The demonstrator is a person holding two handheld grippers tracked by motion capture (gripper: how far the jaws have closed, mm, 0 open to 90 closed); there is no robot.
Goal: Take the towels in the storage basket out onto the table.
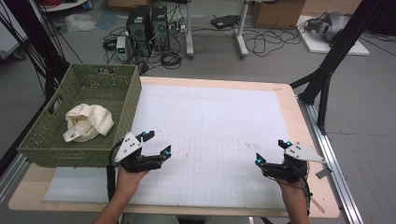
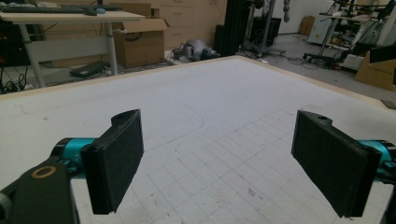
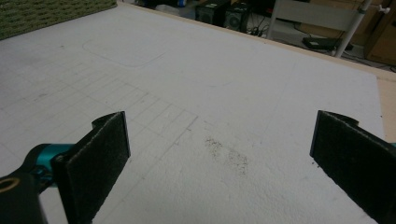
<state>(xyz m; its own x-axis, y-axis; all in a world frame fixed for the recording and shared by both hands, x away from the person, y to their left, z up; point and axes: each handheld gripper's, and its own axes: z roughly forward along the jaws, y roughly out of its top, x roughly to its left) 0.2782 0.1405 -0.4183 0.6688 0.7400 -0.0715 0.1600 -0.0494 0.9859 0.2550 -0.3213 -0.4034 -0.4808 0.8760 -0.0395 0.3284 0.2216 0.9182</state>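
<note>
My left gripper [image 1: 157, 143] hovers over the white gridded mat [image 1: 215, 121] at the front left, beside the green wicker basket [image 1: 121, 79]. Its jaws stand wide apart with nothing between them; in the left gripper view its pads [image 2: 116, 163] frame bare mat. A cream cloth [image 1: 87, 122] lies crumpled inside the basket. At the front right my right gripper [image 1: 272, 151] is open too, empty, over the mat. In the right gripper view its pads [image 3: 98, 161] flank a faint dark smudge [image 3: 229, 156] on the mat.
The basket's corner [image 3: 51, 11] shows at the top left of the right gripper view. The wooden table edge [image 1: 308, 135] runs close to my right hand. Black frame legs [image 1: 327, 70], computer towers [image 1: 147, 28] and cables stand on the floor beyond the table.
</note>
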